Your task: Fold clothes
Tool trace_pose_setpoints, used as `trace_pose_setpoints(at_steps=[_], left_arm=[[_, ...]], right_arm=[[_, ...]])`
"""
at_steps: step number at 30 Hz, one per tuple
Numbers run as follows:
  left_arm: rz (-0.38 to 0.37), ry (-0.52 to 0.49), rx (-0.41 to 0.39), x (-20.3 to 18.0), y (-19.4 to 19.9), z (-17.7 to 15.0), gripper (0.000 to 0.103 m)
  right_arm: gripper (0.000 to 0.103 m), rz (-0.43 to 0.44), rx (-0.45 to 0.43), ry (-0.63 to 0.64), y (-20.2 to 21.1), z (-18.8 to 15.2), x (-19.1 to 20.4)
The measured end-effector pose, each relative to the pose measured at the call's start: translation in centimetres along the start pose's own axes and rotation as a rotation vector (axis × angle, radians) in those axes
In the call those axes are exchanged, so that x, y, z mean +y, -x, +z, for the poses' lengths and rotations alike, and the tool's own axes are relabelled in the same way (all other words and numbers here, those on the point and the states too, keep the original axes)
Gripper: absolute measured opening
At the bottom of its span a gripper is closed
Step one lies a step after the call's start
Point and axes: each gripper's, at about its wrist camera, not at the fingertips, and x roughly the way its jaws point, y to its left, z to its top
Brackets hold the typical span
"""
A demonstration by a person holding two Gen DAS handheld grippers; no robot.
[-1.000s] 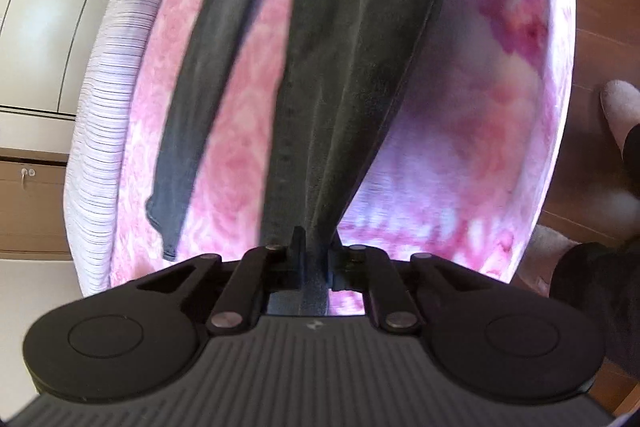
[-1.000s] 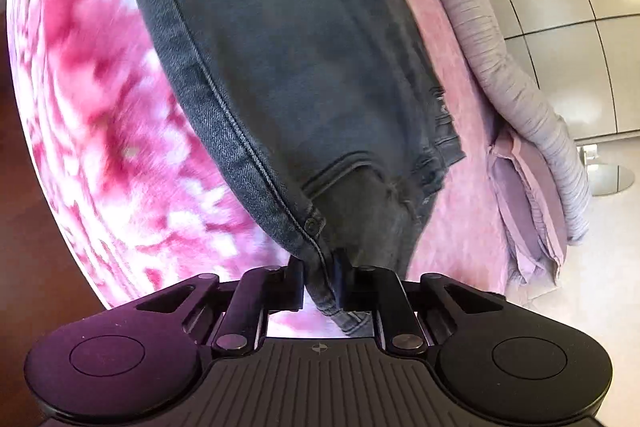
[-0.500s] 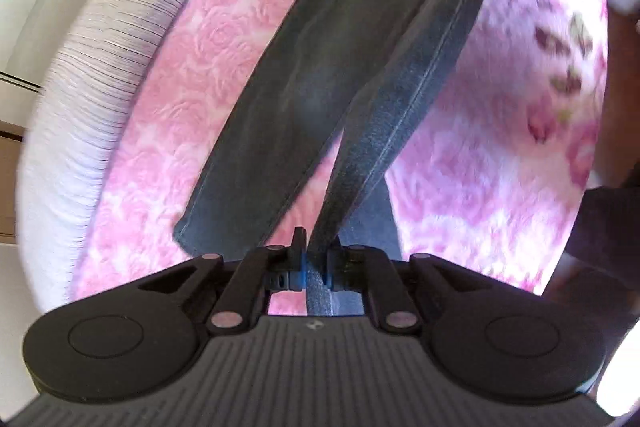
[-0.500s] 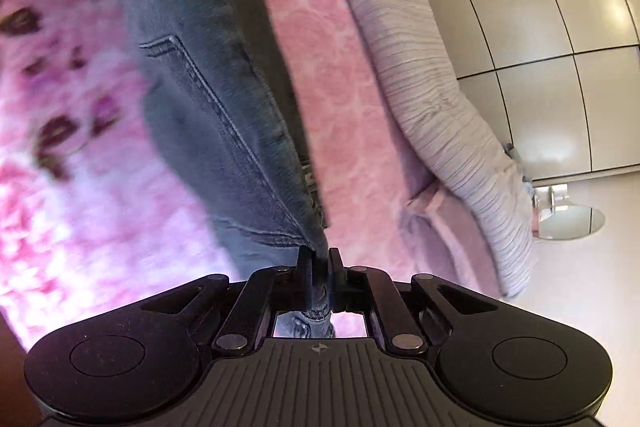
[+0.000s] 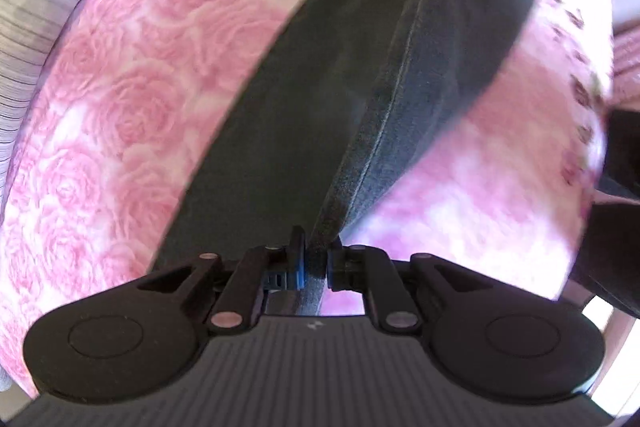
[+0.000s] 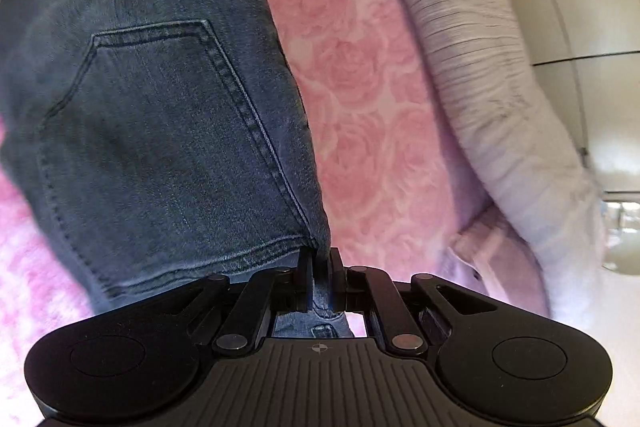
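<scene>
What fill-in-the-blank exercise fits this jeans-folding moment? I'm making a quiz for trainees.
1. Both grippers are shut on the dark grey denim ____.
2. The right gripper pinches the denim beside a stitched back ____.
3. The left gripper holds the denim above a bedspread printed with pink ____.

Missing words: jeans; pocket; roses.

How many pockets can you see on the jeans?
1. A back pocket shows on the jeans in the right wrist view, just above the right gripper. Others may be hidden.
</scene>
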Motion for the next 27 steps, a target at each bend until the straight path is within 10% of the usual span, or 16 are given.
trace_pose_setpoints(at_steps=[4, 7, 15, 27], left_arm=[[0.114, 0.171, 0.013, 4.2, -4.3, 2.4, 0.024], [0.243, 0.292, 0.044, 5.0, -5.8, 2.5, 0.023], [0.317, 0.382, 0.114, 1.1, -3.5, -2.9, 0.030], [0.529, 0.149, 0.101, -6.4, -4.5, -12.9, 0.038]], right_arm=[[0.009, 0.049, 0.014, -0.003, -5.8, 0.1, -0.2], [0.030, -0.027, 0.084, -0.030, -8.9, -0.2, 0.5], [0.049, -0.032, -0.039, -0.343, -3.4, -2.5, 1.1], [0.053, 0.153, -0.217, -0.619, 7.3, 6.3, 11.2]])
